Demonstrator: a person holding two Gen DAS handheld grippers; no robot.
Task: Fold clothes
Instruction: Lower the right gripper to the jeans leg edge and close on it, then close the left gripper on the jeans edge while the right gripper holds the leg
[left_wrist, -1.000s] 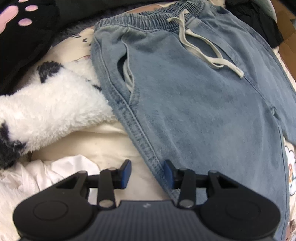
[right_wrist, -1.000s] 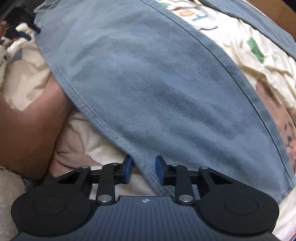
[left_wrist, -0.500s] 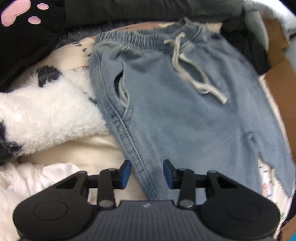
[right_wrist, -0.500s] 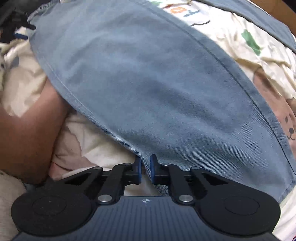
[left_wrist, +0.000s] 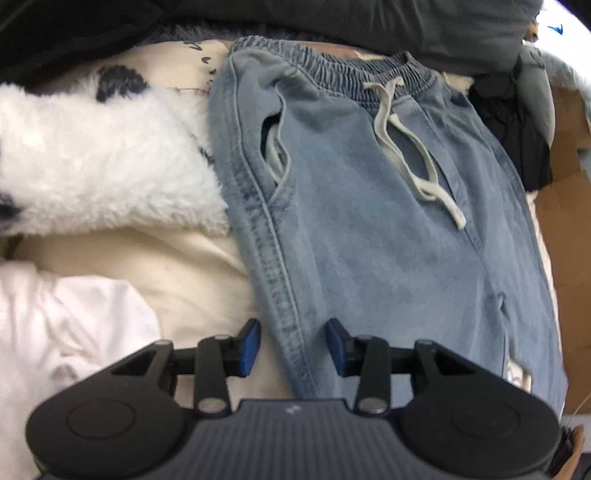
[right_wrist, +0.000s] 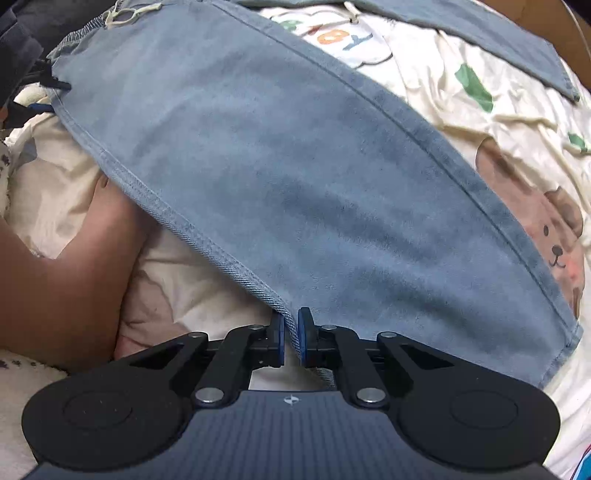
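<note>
Right tongs: my right gripper (right_wrist: 291, 338) is clamped narrow on the stitched side seam of the light-blue denim drawstring trousers (right_wrist: 295, 177), low on one leg.
Left tongs: my left gripper (left_wrist: 292, 345) stands wide, blue pads either side of the same seam nearer the hip, not gripping.
Trousers, position: laid flat, front up, on a cream printed bedsheet (right_wrist: 491, 122); elastic waistband away from me, white drawstring (left_wrist: 406, 147) loose across the front.
Surroundings: white fluffy black-spotted plush blanket (left_wrist: 103, 162) touching the trousers' left edge; white crumpled cloth (left_wrist: 66, 332) near my left tongs; my forearm (right_wrist: 70, 273) beside the leg.
Risk, grip: I judge the right hold shallow, on seam only; a hard pull may slip it.
Risk, fold: lifting one-handed would skew the fold, as the left tongs hold nothing.
Risk, snag: plush blanket could drag along.
</note>
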